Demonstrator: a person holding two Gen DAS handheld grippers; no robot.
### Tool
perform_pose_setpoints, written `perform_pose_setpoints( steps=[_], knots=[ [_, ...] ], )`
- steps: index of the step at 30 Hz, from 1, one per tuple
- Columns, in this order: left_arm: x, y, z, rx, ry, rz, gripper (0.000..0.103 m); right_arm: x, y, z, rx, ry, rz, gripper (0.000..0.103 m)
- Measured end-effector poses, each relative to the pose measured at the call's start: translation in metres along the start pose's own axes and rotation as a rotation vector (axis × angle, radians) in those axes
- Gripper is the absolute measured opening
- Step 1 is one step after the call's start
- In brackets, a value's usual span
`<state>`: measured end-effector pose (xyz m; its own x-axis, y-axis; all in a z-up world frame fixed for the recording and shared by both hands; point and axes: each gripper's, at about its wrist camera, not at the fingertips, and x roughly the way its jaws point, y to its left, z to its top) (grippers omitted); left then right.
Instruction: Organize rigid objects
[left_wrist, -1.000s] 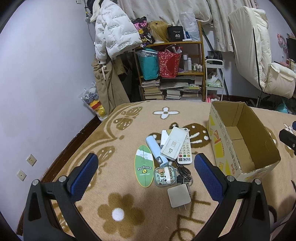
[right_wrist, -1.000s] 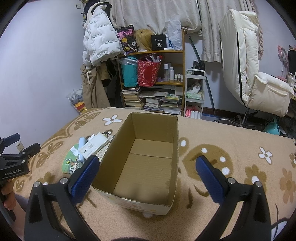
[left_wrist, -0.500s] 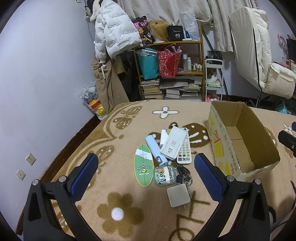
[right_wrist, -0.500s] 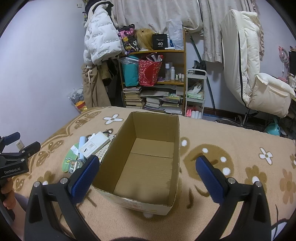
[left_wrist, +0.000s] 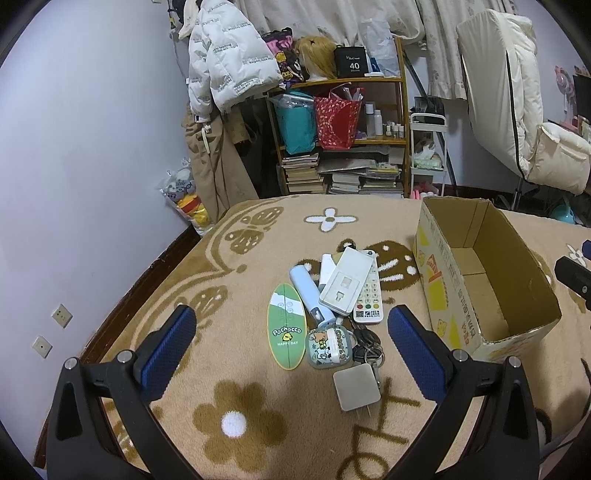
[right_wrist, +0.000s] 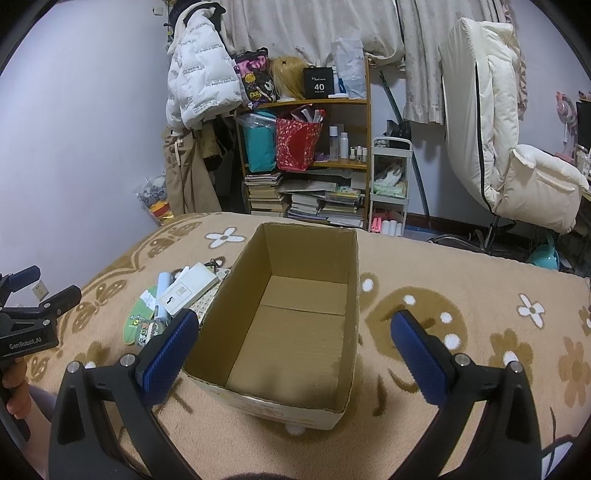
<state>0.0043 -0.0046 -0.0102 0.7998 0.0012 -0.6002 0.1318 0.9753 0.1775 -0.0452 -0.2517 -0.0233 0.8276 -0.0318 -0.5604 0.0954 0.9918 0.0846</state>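
Observation:
A heap of small items lies on the patterned blanket: a green oval card (left_wrist: 286, 329), a pale blue tube (left_wrist: 309, 292), a white flat device (left_wrist: 346, 280), a remote control (left_wrist: 368, 295), a cartoon pouch (left_wrist: 330, 348) with keys (left_wrist: 365, 347), and a grey charger (left_wrist: 356, 386). An empty cardboard box (left_wrist: 476, 277) stands to their right. My left gripper (left_wrist: 290, 345) hovers open above the heap. My right gripper (right_wrist: 295, 350) hangs open over the near end of the box (right_wrist: 295, 332), the heap (right_wrist: 173, 299) to its left.
A shelf (left_wrist: 343, 136) crammed with books and bags stands beyond the blanket, a white jacket (left_wrist: 225, 66) hanging beside it. A cream padded chair (right_wrist: 506, 158) is at the far right. A hand (right_wrist: 16, 384) holds the left gripper's handle at the right view's left edge.
Both grippers have hardly moved; the views shift only slightly. Nothing was taken hold of or let go.

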Motion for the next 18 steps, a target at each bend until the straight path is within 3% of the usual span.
perform_pose_setpoints(
  steps=[7,18],
  knots=[
    [0.018,-0.004,0.004,-0.008,0.056,-0.005,0.103,0.025,-0.006,-0.002,0.001,0.068,-0.033,0.103],
    [0.07,0.002,0.007,-0.12,0.218,-0.041,0.103,0.064,-0.03,0.005,0.063,0.197,-0.032,0.103]
  ],
)
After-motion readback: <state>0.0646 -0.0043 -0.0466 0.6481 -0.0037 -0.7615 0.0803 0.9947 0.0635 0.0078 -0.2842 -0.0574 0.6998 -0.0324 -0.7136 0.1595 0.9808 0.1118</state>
